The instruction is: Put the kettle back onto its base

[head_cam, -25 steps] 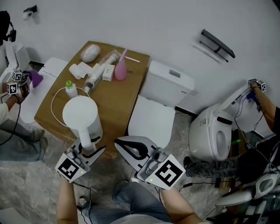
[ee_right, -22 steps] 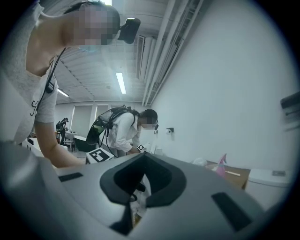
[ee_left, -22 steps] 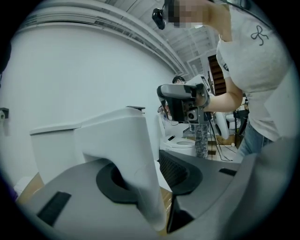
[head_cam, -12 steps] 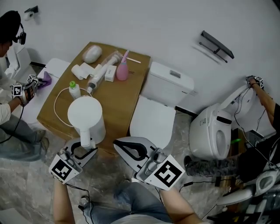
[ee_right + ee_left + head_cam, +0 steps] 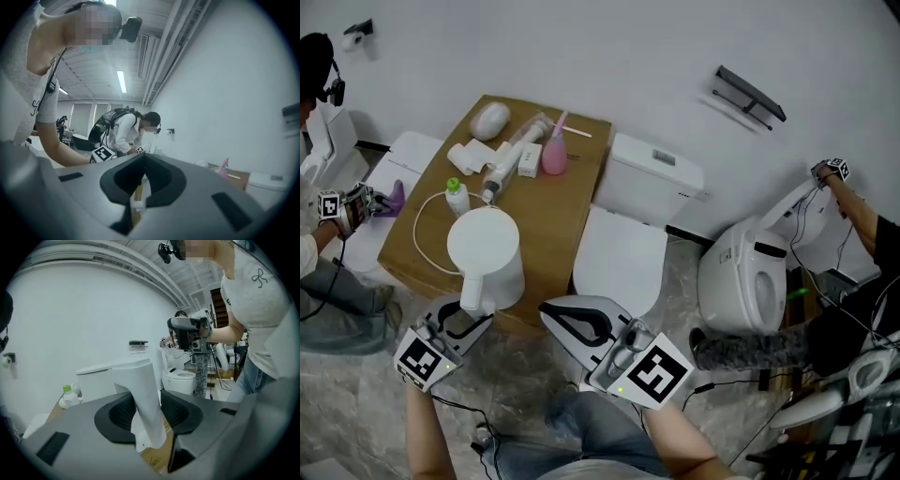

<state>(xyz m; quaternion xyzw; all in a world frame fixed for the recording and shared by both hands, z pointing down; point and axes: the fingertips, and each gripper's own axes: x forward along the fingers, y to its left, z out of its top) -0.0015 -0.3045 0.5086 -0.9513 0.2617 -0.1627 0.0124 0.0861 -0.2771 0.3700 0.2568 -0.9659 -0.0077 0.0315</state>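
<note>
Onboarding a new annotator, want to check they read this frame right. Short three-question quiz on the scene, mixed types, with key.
1. True or false: the kettle lies on its side on the floor.
2. What stands between the left gripper's jaws? A the kettle's handle; B a green-capped bottle; C a pink bulb.
3. Which gripper is empty, jaws together?
Key: 1 false, it stands upright on the cardboard box. 2 A; those jaws have just been opening and stand apart. 3 the right gripper.

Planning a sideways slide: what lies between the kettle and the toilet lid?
In the head view, only bare cardboard box top lies between the kettle and the toilet lid; nothing stands there.
</note>
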